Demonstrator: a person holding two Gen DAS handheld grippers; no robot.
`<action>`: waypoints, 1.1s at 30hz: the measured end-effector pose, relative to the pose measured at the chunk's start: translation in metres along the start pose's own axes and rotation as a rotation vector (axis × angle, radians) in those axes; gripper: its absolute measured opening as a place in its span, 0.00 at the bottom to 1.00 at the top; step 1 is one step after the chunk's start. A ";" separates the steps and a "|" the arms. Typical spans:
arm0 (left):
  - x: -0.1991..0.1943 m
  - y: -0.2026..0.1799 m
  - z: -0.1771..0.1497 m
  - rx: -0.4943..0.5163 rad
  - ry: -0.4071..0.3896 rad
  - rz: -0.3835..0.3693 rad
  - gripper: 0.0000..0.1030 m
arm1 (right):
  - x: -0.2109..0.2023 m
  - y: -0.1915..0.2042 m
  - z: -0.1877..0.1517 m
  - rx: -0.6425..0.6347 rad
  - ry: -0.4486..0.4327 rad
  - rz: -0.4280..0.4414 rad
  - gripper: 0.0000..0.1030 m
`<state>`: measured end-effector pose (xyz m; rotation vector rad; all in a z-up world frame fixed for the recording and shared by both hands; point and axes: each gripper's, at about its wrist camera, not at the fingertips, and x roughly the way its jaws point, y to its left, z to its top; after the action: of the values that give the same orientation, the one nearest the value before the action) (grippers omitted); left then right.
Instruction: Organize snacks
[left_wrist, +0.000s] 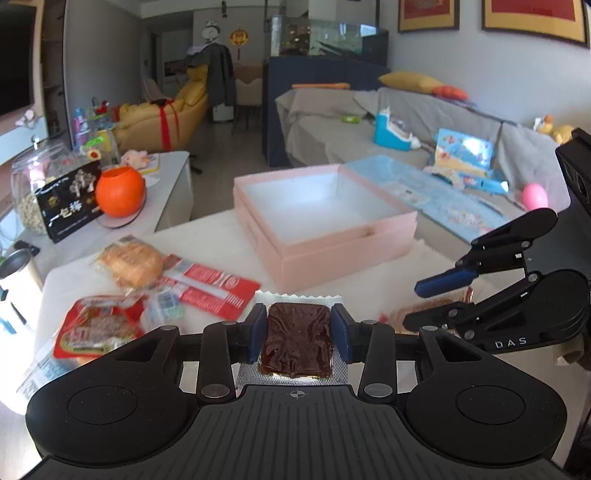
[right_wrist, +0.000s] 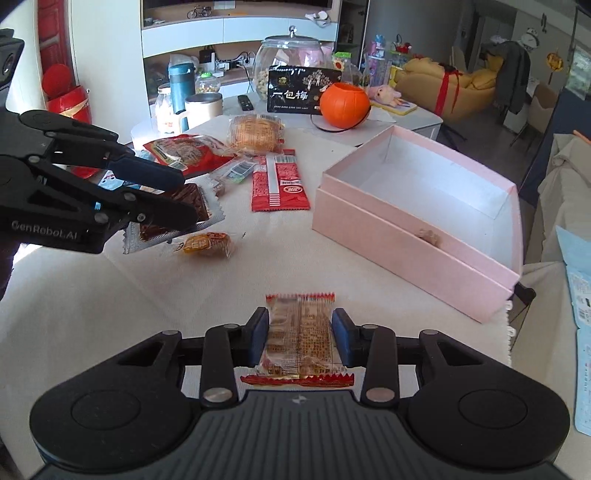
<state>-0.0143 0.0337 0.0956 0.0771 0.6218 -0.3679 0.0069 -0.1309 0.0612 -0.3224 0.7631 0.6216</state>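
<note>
Snacks secured: my left gripper (left_wrist: 299, 334) clamps the dark bar (left_wrist: 298, 341), right gripper (right_wrist: 300, 334) the clear-wrapped biscuit (right_wrist: 300, 336); carry both level into the pink box (right_wrist: 424, 236).

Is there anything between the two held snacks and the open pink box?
Nothing visible. The dark snack in the left claw and the clear packet in the right claw face bare tablecloth before the empty pink box.
</note>
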 end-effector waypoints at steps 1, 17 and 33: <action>0.001 0.001 0.011 -0.014 -0.020 -0.023 0.42 | -0.010 -0.006 0.002 0.014 -0.020 -0.012 0.22; 0.122 0.032 0.093 -0.300 -0.044 -0.125 0.42 | 0.009 -0.046 -0.004 0.066 0.113 0.040 0.75; 0.055 0.047 0.022 -0.355 -0.119 -0.016 0.42 | -0.006 -0.100 0.067 0.229 -0.095 -0.020 0.33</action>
<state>0.0563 0.0563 0.0794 -0.2870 0.5624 -0.2705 0.1030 -0.1787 0.1173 -0.0897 0.7303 0.5208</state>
